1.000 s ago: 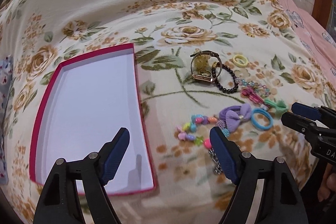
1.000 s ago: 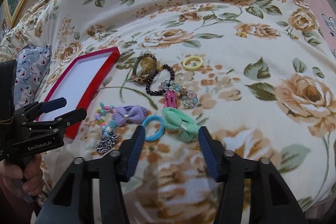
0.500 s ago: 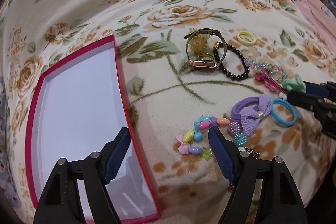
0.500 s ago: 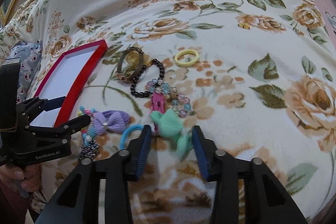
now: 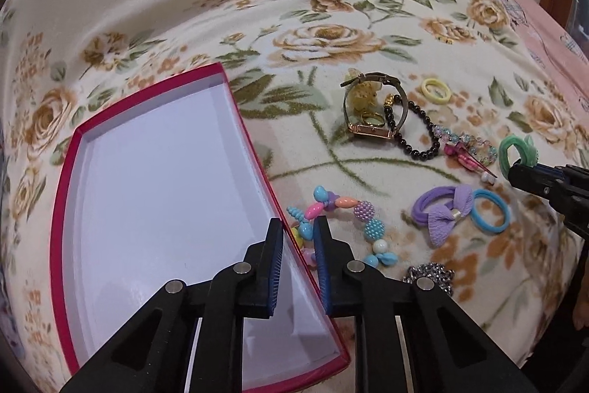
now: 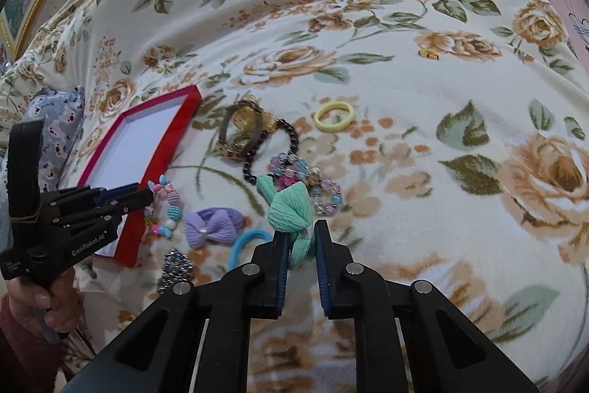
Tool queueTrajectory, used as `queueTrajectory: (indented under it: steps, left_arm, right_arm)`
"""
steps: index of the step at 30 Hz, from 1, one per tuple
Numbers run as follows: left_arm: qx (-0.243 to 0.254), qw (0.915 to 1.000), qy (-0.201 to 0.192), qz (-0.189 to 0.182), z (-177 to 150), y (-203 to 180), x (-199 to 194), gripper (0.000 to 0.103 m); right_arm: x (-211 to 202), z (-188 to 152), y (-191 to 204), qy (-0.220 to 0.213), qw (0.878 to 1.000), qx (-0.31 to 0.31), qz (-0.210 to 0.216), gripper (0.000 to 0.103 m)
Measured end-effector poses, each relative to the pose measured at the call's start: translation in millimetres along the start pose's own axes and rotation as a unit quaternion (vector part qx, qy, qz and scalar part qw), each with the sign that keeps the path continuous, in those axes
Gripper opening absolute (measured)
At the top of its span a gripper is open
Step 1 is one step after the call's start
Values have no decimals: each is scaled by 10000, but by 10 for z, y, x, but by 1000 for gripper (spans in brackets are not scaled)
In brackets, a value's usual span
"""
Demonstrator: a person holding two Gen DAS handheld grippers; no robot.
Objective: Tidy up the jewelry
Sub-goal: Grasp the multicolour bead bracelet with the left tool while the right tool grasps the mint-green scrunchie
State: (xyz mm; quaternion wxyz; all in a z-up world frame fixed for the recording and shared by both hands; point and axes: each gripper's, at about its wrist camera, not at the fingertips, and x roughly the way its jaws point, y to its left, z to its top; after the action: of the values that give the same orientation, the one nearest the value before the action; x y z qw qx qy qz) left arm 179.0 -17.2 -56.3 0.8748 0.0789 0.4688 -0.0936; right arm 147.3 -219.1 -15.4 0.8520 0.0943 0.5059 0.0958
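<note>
A red box (image 5: 66, 209) with a white floor lies on the floral blanket. My left gripper (image 5: 297, 221) straddles the box's right wall. Its jaws are closing, with the wall and some beads of the colourful bracelet (image 5: 364, 220) in the narrow gap. My right gripper (image 6: 300, 229) is closing on a mint green bow hair tie (image 6: 287, 209), whose fabric is pinched between the pads and lifted off the blanket. In the left wrist view the green tie (image 5: 513, 146) hangs from the right gripper (image 5: 515, 170).
To the right of the box lie a watch (image 5: 371, 113), a black bead bracelet (image 5: 416, 142), a yellow ring (image 5: 436, 91), a purple bow tie (image 5: 445, 212), a blue hair tie (image 5: 491, 211) and a silver chain (image 5: 429, 273). A hand (image 6: 55, 304) holds the left gripper.
The left gripper moved down onto the box's right wall and its jaws narrowed from wide apart. The right jaws closed on the green tie and raised it.
</note>
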Motion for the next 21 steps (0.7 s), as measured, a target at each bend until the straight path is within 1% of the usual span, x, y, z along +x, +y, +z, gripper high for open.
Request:
queueTrajectory:
  steps: [1,7,12,13,14,15,16,17,19,20,21]
  left_arm:
    - [-28,10000,-16,54,-18,8,-20,9]
    - [-141,9998,-116,-37,-51,47,-152,8]
    - [-191,9997,-74,-116,-43,66,-167,8]
    - [-148,9998,-55,-139,-38,56,-176,9]
    - [-142,9997,13,-203,-32,51,-179,14]
    - [-186,9995,63,-257,-16,57,-182,29]
    - [-232,9994,29,-245,-6,70,-199,41]
    - [-217,9997,-67,-80,-6,73,-228,41]
    - [-158,9997,-122,150,-2,68,-243,38]
    - [-180,9995,-119,244,-7,80,-256,38]
    - [-193,9994,-159,230,-12,70,-284,37]
  right_arm:
    - [-13,5,8,-13,10000,3,20,13]
    - [-79,16,60,-91,9999,-24,77,13]
    - [-132,-7,78,-143,9998,-4,139,13]
    - [-137,-12,77,-142,9998,6,156,13]
    - [-140,-19,71,-137,9998,23,175,13]
    - [-140,-26,66,-129,9997,42,194,13]
    - [-138,-31,67,-124,9997,50,211,13]
    - [-135,-34,60,-118,9997,51,228,13]
    - [-140,-42,50,-121,9996,62,247,13]
    - [-145,-45,47,-132,9996,67,254,13]
    - [-152,-48,42,-150,9995,72,251,13]
